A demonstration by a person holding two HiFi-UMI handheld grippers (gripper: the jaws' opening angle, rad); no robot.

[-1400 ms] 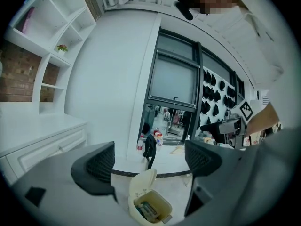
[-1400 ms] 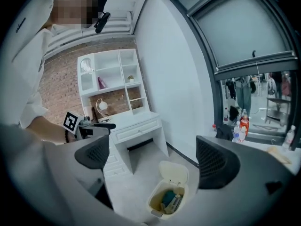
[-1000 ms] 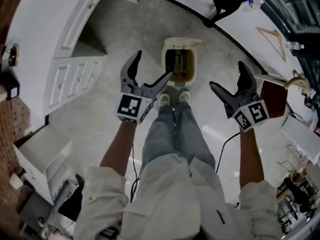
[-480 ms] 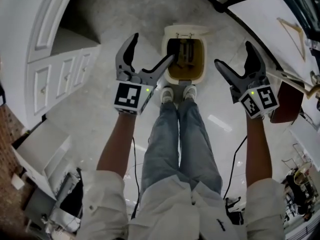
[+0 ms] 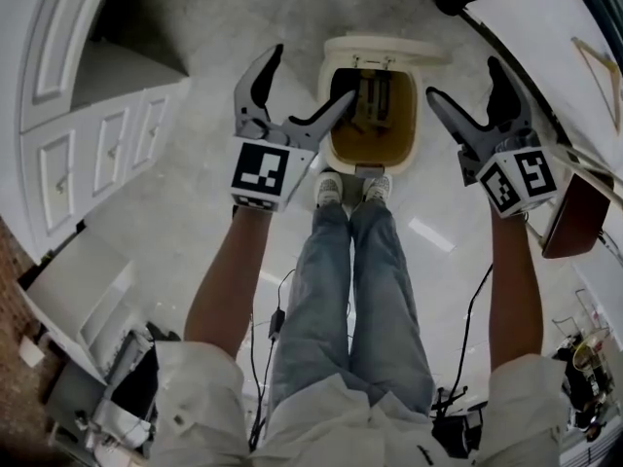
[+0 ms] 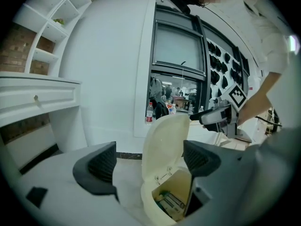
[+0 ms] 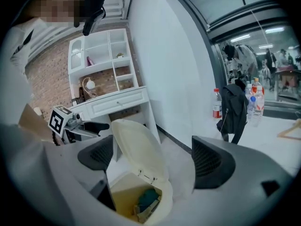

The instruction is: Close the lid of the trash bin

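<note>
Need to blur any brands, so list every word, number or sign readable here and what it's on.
No words or numbers can be read.
Left black-and-white marker cube and right black-and-white marker cube: square patterns only.
Red label on the clear plastic bottle: too small.
Rubbish in the cream plastic trash bin: blurred.

I'm standing on pale marble floor (image 5: 185, 232). White drawer desk (image 5: 92, 149) on my left. Open shelves (image 7: 101, 55) sit above the desk, against a brick wall (image 7: 49, 81). Right of the desk: curved white wall (image 6: 113, 55), then dark-framed window (image 6: 178, 46).
</note>
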